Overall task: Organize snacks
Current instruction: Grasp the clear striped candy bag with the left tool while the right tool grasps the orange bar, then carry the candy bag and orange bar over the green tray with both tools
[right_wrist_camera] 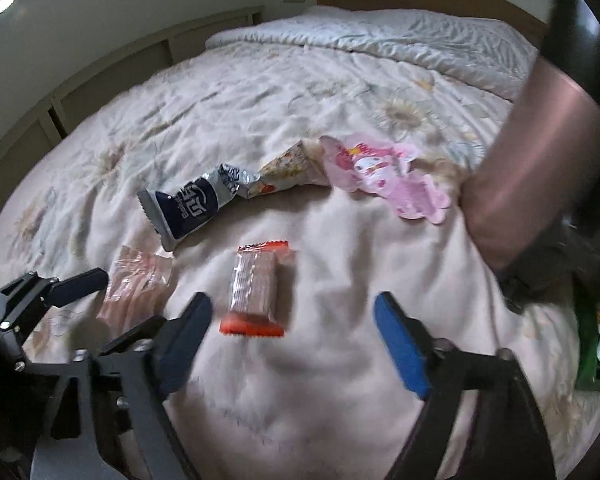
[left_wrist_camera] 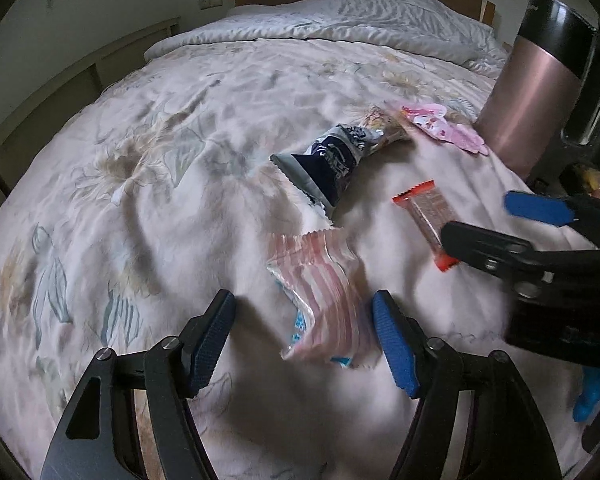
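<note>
- On the bedspread, the left gripper straddles a pink striped packet, jaws spread, not pinching.
- At its two o'clock, the right gripper hangs spread over an orange-ended bar.
- Beyond lie a navy packet and a pink cartoon packet; a copper flask stands at two o'clock.

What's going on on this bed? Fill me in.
A person is sorting snacks on the bed with two handheld grippers. The left gripper is open around a pink striped packet, not yet pinching it. The right gripper is open over an orange-ended wafer bar, which lies flat, ungripped. A dark blue packet, a patterned packet and a pink cartoon packet lie further back, beside a copper-coloured bin.
</note>
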{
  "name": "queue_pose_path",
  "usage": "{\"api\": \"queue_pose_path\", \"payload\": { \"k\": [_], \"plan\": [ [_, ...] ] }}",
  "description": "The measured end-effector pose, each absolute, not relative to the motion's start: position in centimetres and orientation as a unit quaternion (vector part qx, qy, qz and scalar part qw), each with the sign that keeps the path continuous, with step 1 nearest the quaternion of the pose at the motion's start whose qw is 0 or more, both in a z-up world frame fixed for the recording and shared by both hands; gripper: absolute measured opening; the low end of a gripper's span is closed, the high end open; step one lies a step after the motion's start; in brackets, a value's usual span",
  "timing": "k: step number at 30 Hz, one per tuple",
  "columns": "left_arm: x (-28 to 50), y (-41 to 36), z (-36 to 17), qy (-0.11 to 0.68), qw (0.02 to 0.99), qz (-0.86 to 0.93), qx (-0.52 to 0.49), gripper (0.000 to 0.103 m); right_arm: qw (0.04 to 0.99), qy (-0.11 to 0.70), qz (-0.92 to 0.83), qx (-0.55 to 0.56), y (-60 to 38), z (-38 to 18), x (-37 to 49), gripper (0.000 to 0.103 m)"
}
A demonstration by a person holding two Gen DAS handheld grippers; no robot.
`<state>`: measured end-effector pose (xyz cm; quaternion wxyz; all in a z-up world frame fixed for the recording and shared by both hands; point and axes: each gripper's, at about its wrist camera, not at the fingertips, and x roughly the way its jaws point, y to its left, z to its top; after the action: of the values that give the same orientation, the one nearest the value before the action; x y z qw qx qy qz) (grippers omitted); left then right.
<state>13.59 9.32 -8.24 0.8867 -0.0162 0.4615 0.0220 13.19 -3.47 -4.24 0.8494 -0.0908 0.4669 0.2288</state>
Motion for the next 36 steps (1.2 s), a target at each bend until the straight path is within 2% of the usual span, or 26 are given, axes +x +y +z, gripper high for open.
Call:
{"api": "queue_pose_path", "payload": {
  "k": [1,3,5,6,7,8,9,15,27,36],
  "plan": [
    [13.7,9.4,-8.3,0.462,0.886,0.023,-0.018,0.063,0.846,0.472,0.230,-0.091,-3.1,-4.6,13.5,0.070],
    [13.9,9.5,-8.5,0.462,0.886,0.025,-0.020,0.061,0.840,0.481,0.231,-0.096,-2.5,-5.4,14.1,0.068],
    [14.0,9.5,-8.6,0.462,0.886,0.030,-0.020,0.054,0.838,0.484,0.233,-0.099,-2.1,-5.8,14.4,0.044],
    [14.1,9.6,-8.6,0.462,0.886,0.032,-0.020,0.046,0.837,0.485,0.234,-0.099,-1.9,-5.9,14.4,0.030],
    [14.1,9.7,-8.7,0.462,0.886,0.035,-0.021,0.041,0.836,0.485,0.237,-0.099,-1.7,-6.0,14.4,0.006],
    [14.2,9.9,-8.7,0.462,0.886,0.038,-0.025,0.032,0.835,0.484,0.241,-0.099,-1.6,-6.0,14.4,0.000],
    [14.3,10.2,-8.7,0.462,0.885,0.041,-0.032,0.028,0.834,0.484,0.245,-0.100,-1.4,-6.0,14.4,0.000],
    [14.1,11.4,-8.8,0.459,0.885,0.035,-0.066,0.023,0.831,0.486,0.258,-0.082,-1.7,-5.8,14.4,0.000],
    [14.0,14.3,-8.3,0.458,0.874,0.004,-0.164,0.021,0.832,0.480,0.273,-0.056,-2.5,-4.4,12.6,0.000],
    [11.9,13.4,-5.6,0.438,0.885,-0.007,-0.159,0.021,0.836,0.480,0.264,-0.034,-5.1,-2.8,10.2,0.000]
  ]
}}
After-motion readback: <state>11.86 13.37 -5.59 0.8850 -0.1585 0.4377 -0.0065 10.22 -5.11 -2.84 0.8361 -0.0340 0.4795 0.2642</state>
